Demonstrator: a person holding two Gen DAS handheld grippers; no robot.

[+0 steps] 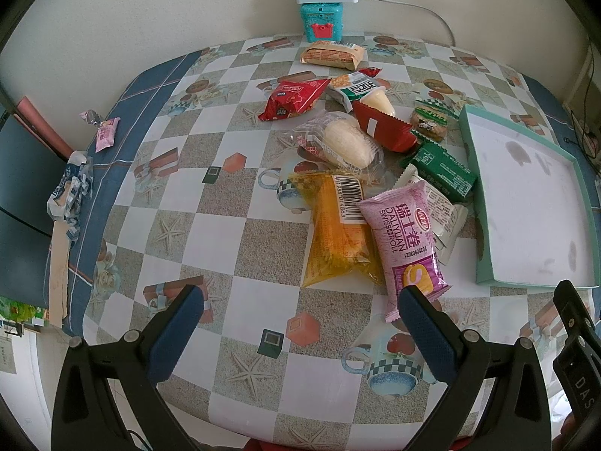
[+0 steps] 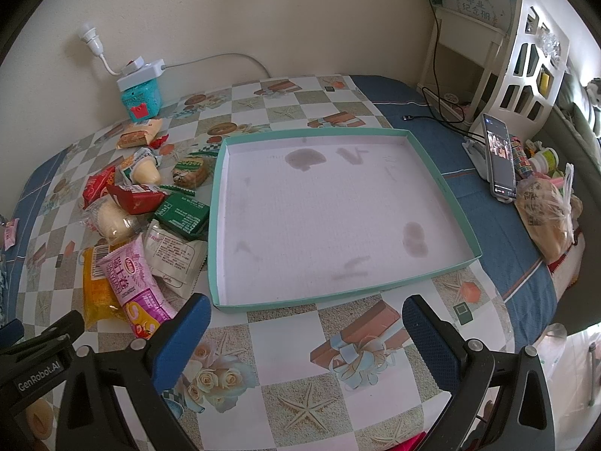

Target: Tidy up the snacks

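A pile of wrapped snacks lies on the checked tablecloth. Nearest is a pink Swiss roll pack (image 1: pixel 403 240) (image 2: pixel 131 282), beside a yellow cake pack (image 1: pixel 338 233) (image 2: pixel 95 293), with a white pack (image 2: pixel 174 255), a green pack (image 1: pixel 439 169) (image 2: pixel 182 214), red packs (image 1: pixel 293 99) (image 2: pixel 137 199) and a clear-wrapped bun (image 1: pixel 345 144) behind. A shallow teal-rimmed box (image 2: pixel 221 188) (image 1: pixel 471 150), empty, lies right of the pile. My left gripper (image 1: pixel 300 312) is open above the table's front, its right finger over the pink pack's end. My right gripper (image 2: pixel 306 323) is open and empty before the box's near rim.
A teal tin (image 1: pixel 319 18) (image 2: pixel 141 99) with a white power strip on it stands at the back wall. A small pink pack (image 1: pixel 107 133) and a crumpled wrapper (image 1: pixel 69 195) lie at the left edge. A phone (image 2: pixel 499 158) on a stand, a bagged item (image 2: pixel 544 210) and a white shelf (image 2: pixel 526 49) are at the right.
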